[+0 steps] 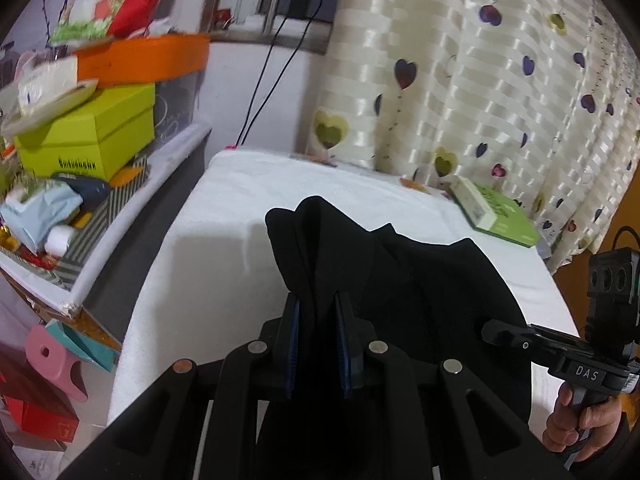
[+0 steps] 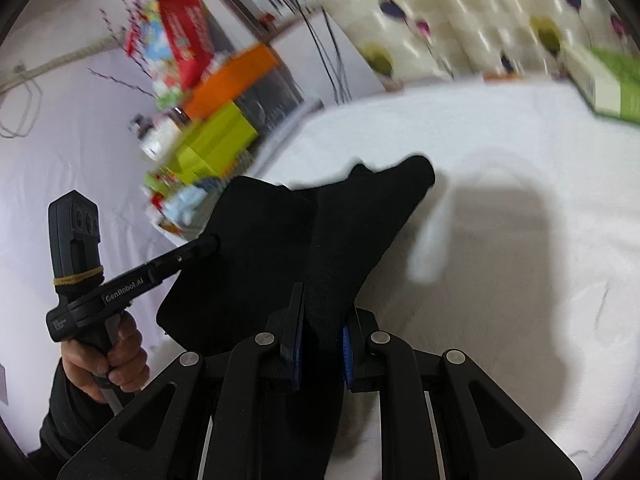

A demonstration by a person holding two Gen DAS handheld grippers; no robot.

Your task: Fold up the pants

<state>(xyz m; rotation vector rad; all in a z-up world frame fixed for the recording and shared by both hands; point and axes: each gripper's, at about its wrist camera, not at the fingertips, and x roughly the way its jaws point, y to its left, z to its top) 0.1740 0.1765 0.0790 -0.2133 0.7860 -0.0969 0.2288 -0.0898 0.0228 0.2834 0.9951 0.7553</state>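
Both claws are gripping the black pants (image 1: 384, 280) above the white table (image 1: 224, 256). The left gripper (image 1: 316, 320) is pinching a bunched fold of cloth between its blue-padded fingers (image 1: 294, 340), and the fabric is peaking up just past the tips. The right gripper (image 2: 320, 332) is likewise clamping a thick fold, the cloth fanning out toward the far left. The pants are hanging between the two tools, near the front edge of the table. A green book (image 1: 496, 212) is lying at the far right, and stacked boxes (image 1: 92, 136) are sitting off to the left.
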